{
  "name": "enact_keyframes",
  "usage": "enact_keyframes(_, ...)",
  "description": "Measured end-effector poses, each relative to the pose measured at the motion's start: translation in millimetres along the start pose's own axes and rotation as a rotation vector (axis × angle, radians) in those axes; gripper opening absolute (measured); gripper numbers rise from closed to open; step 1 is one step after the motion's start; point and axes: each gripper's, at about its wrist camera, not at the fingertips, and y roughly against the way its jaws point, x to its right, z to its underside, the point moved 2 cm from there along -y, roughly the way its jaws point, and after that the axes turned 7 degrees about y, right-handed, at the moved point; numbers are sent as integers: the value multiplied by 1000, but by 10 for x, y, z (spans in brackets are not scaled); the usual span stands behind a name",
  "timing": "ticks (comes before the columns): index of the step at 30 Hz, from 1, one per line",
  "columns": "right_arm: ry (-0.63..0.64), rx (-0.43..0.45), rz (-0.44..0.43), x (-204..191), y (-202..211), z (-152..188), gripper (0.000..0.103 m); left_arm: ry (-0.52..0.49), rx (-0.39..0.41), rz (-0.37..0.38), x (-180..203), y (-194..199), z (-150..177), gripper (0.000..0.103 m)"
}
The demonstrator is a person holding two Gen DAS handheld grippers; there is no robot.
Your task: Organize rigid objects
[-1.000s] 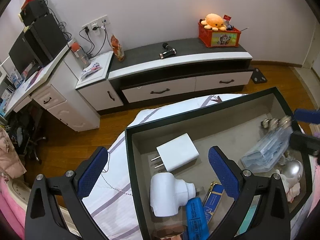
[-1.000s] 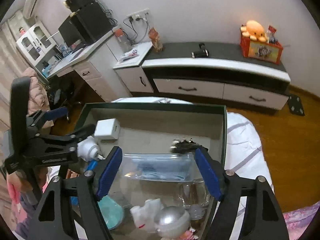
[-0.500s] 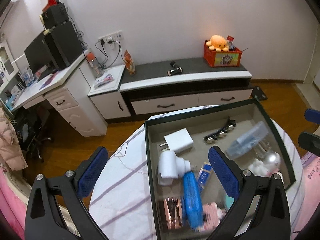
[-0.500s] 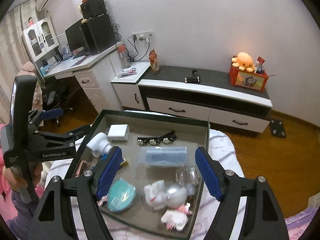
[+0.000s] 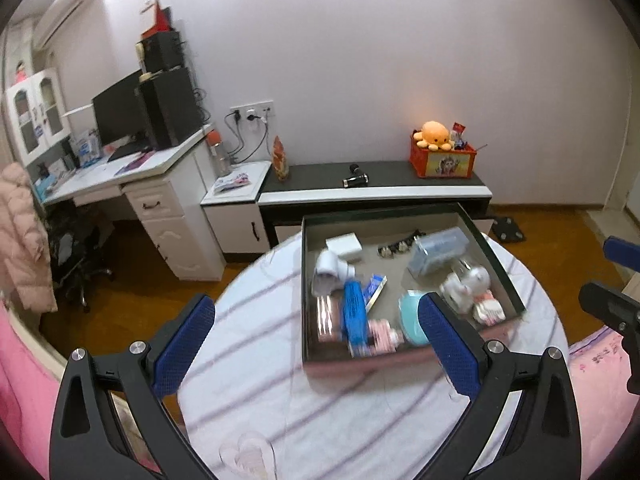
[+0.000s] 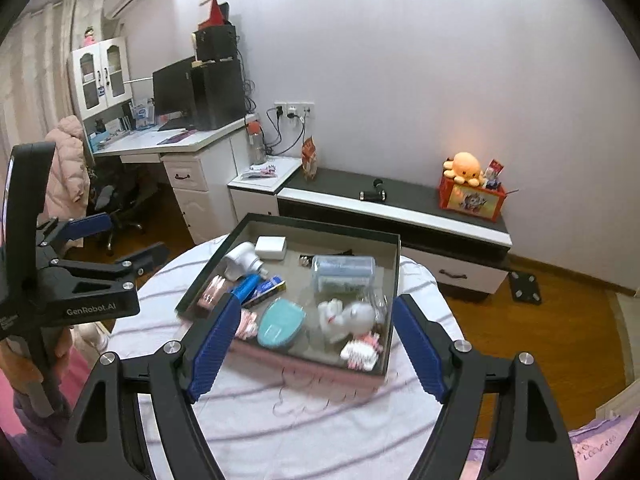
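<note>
A round table covered in a white cloth with purple stripes fills the space beneath both grippers. On it, just beyond the fingertips, sits a shallow dark-rimmed rectangular tray with a grey floor, packed with small objects.

The right gripper, black with blue ribbed pads, hangs above the tray's near edge, jaws spread wide with nothing between them; they have just been opening a little further. The left gripper of the same make hovers over the cloth, its right finger over the tray's near corner, jaws also spread and empty. Seen from the right, its black frame reads "GenRobot.AI".

Ahead of the right jaws lie a clear plastic box with pale blue contents, a teal oval case, a white figurine and a white wall charger at the far side. Towards the left finger lie a blue tube and a white cylindrical device. Lettering on the tube is too blurred to read.
</note>
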Motion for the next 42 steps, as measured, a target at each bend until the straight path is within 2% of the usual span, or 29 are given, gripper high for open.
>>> enact_keyframes(4, -5, 28, 49, -103, 248, 279, 81, 35, 5, 17, -15, 222, 393, 103)
enact_keyframes(9, -44, 43, 70, -182, 444, 630, 81, 17, 12, 27, 76, 440, 741, 103)
enact_keyframes(11, -51, 39, 104, -206, 489, 753, 81, 11, 30, 40, 110, 526, 838, 103)
enact_keyframes(15, -93, 69, 86, -204, 590, 943, 81, 35, 84, 62, 171, 658, 1003, 103)
enact_keyframes(17, -124, 92, 108, -182, 614, 1015, 81, 37, 124, 75, 208, 694, 1081, 103)
enact_keyframes(21, -152, 143, 119, -199, 639, 1112, 81, 18, 223, 89, 263, 771, 1209, 103)
enact_keyframes(25, -177, 197, 124, -218, 641, 1167, 81, -4, 249, 68, 301, 722, 1297, 103)
enact_keyframes(29, -189, 289, 162, -256, 701, 1225, 81, -1, 311, 84, 306, 740, 1386, 103)
enact_keyframes(32, -184, 352, 196, -300, 734, 1269, 81, 18, 374, 124, 283, 813, 1430, 103)
enact_keyframes(37, -195, 413, 216, -317, 778, 1343, 81, 40, 459, 128, 240, 935, 1465, 103)
enact_keyframes(42, -198, 454, 227, -322, 837, 1379, 81, 58, 495, 129, 193, 1002, 1482, 103)
